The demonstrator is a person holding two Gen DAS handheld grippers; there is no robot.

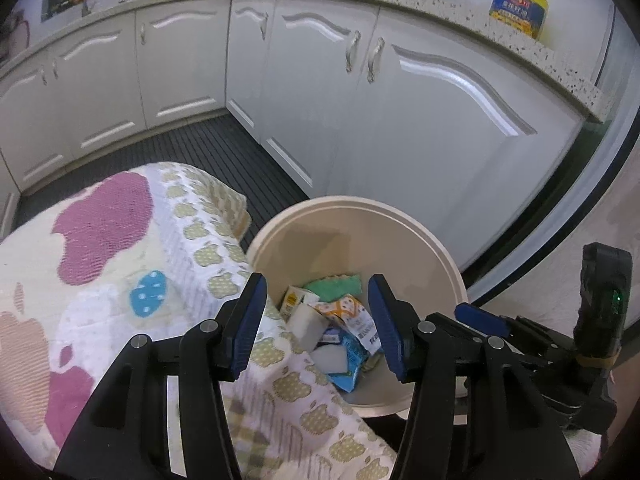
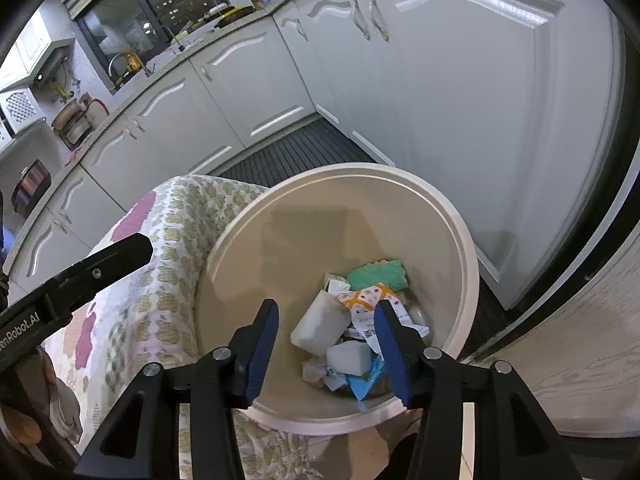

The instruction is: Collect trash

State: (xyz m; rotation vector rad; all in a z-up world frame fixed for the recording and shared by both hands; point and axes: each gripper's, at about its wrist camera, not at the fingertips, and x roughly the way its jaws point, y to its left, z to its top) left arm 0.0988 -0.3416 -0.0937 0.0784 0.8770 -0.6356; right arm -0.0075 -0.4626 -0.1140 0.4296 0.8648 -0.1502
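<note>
A beige round trash bin point(image 1: 440, 252) stands on the floor beside the cloth-covered table and also shows in the right wrist view point(image 2: 460, 232). It holds trash: a green sponge point(image 2: 378, 275), a white bottle point(image 2: 322, 322), a white block point(image 2: 350, 356) and snack wrappers point(image 2: 370, 298). The same pile point(image 1: 334, 328) shows in the left wrist view. My left gripper point(image 1: 318, 322) is open and empty above the bin's near edge. My right gripper point(image 2: 326, 346) is open and empty above the bin's opening. The right gripper's body point(image 1: 520, 328) shows at the lower right of the left wrist view.
The table's patterned cloth point(image 1: 120, 264) lies left of the bin. White kitchen cabinets point(image 1: 360, 100) stand behind, with a dark ribbed floor mat point(image 1: 208, 152). An oil bottle point(image 1: 518, 4) and pans sit on the counter. The left gripper's body point(image 2: 76, 276) shows at left.
</note>
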